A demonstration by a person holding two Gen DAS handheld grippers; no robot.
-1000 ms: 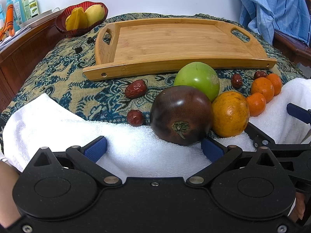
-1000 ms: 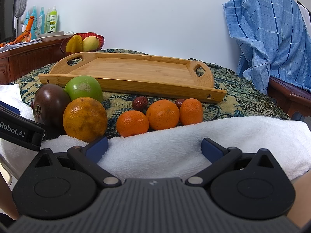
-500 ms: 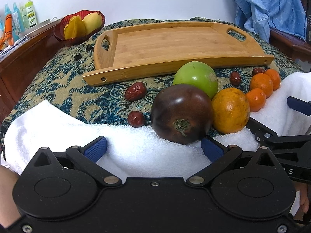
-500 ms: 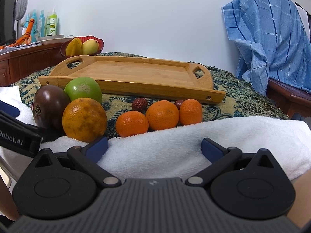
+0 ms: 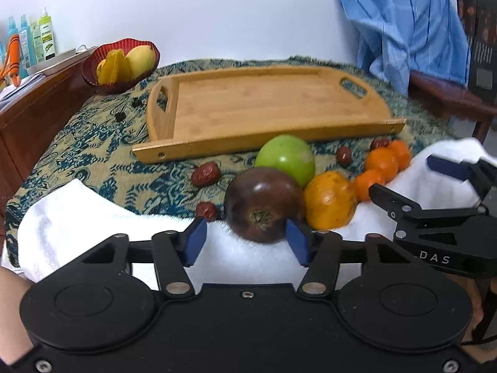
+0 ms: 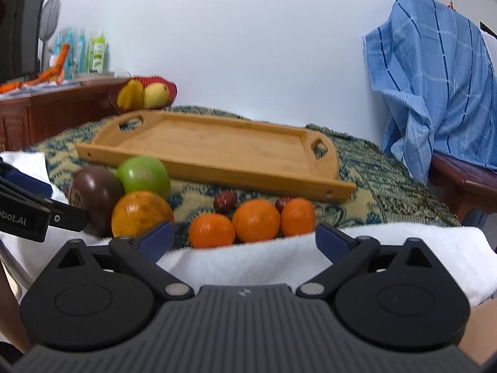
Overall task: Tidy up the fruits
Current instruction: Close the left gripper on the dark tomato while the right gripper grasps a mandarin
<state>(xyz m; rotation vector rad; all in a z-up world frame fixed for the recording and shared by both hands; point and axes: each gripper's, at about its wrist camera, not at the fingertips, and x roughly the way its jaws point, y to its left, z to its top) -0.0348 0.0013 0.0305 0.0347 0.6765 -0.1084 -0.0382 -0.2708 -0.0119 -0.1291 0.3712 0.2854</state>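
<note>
A pale bamboo-wood tray (image 5: 264, 105) is seen with a smooth, matt grain. A glossy skin is shown by the dark purple round fruit (image 5: 262, 205), while a duller, pitted rind is shown by the large orange citrus fruit (image 5: 329, 200). A fluffy terry pile is seen on the white towel (image 5: 93, 214), and a woven, patterned weave on the blue-and-tan tablecloth (image 5: 93, 143). Matt black plastic is seen on the left gripper (image 5: 245, 242), with bright metal rivets.

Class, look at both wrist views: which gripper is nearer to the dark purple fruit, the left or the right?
Left. The left gripper has the dark purple fruit just ahead of its open fingers; the right gripper faces the small oranges further along.
</note>
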